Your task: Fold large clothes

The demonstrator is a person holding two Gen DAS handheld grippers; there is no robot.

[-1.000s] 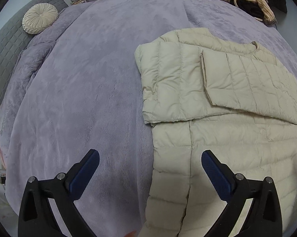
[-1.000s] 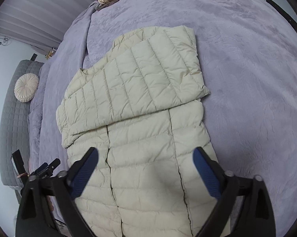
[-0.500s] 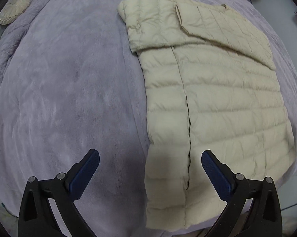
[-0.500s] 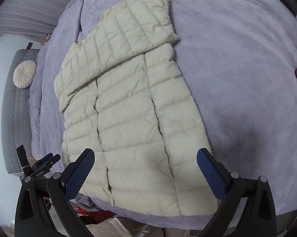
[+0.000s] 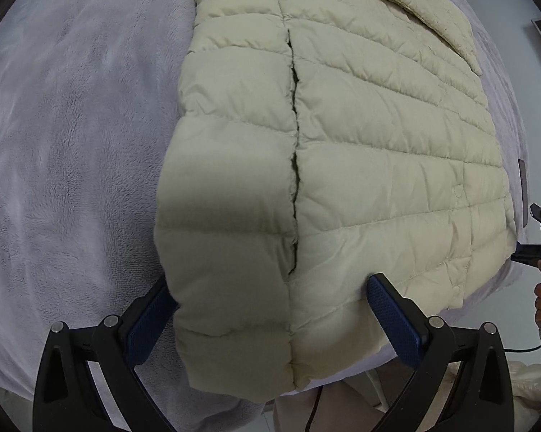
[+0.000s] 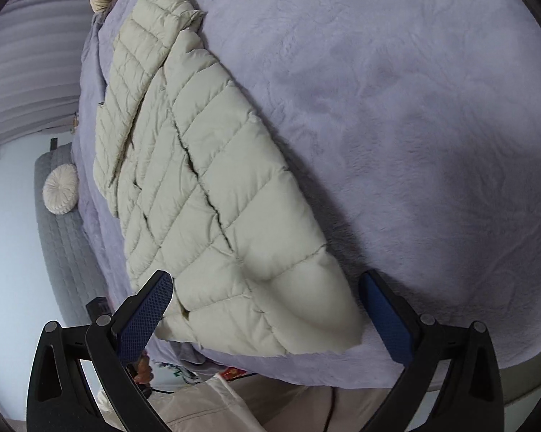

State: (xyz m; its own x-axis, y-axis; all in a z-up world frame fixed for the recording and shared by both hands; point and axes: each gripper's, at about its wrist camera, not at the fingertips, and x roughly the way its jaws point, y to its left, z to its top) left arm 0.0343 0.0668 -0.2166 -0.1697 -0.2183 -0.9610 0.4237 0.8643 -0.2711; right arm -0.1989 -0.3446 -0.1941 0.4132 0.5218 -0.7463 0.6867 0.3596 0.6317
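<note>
Jacket: I see the cream quilted puffer jacket lying flat on the lilac plush blanket, its hem at the lower edge of the bed, its folded-in sleeves toward the top of the frame.
Left gripper: my left gripper points steeply down at the hem corner, lower centre of its view. Its jaws stand wide and are closing, with the jacket's corner between them; the blue pads are not pressing the fabric yet.
Right gripper: my right gripper straddles the other hem corner, lower centre of its view. Its jaws are spread wide and the pads stand clear of the cloth.
Far end: a round cream cushion sits at centre left of the right view, on a grey quilted surface.
Below bed: I see beige trousers at the bottom edge.
</note>
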